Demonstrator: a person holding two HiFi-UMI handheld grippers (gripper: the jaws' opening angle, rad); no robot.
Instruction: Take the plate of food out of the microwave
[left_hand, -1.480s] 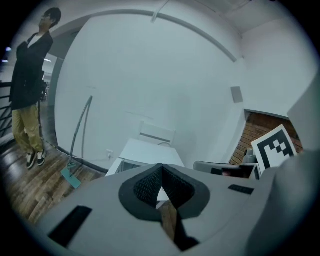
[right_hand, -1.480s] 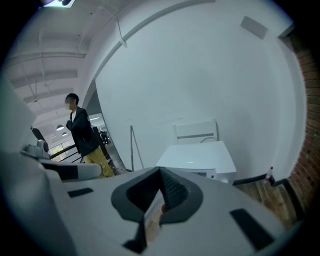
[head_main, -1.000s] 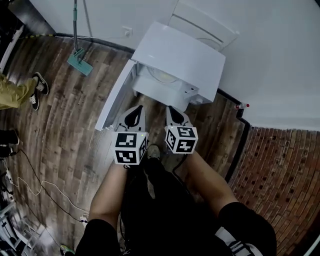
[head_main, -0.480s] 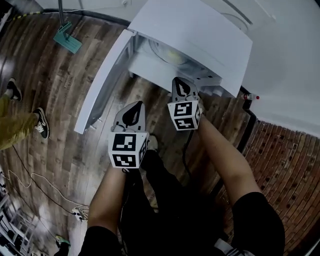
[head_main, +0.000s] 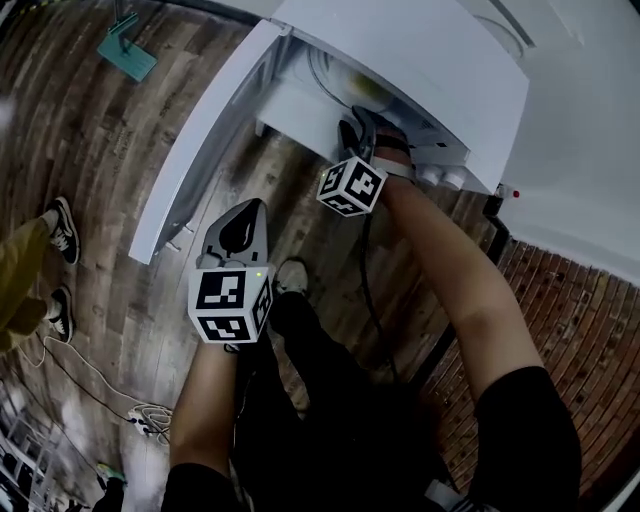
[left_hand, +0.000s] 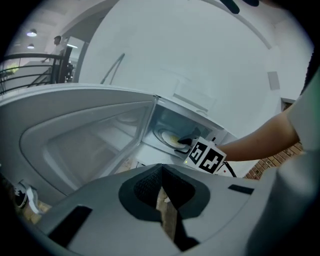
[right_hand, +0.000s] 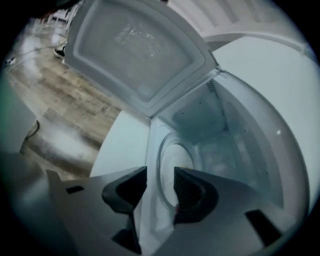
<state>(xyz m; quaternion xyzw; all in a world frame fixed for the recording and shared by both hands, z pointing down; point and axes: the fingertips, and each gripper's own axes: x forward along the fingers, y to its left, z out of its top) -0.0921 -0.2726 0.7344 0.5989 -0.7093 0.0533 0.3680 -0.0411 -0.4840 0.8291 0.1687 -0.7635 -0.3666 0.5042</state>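
**Right gripper at the plate, jaws apart, inside the open microwave**

The white microwave (head_main: 420, 70) stands on a wood-plank floor (head_main: 150, 290) with its door (head_main: 205, 140) swung wide open to its left. Inside its cavity lies the plate of food (left_hand: 170, 140), a pale round plate with something yellow on it, flat on the cavity floor.

The right gripper (head_main: 352, 135) reaches into the microwave's mouth, its marker cube just outside the opening. Its jaws have just been opening and stand apart. In the right gripper view the plate's near rim (right_hand: 165, 150) shows in line with the gap. The pads do not press on it, and whether the rim has entered the gap cannot be told.

The left gripper (head_main: 252, 208) hangs in front of the microwave, below the door's free edge and well apart from the plate. Its jaws are together with nothing between them.

The only printing that shows is the black-and-white square markers on the two cubes; no brand or label on the microwave can be read.

Left of the microwave a teal mop head (head_main: 125, 50) lies on the floor, and farther out a person's black-and-white shoes (head_main: 60, 230) stand on the planks.
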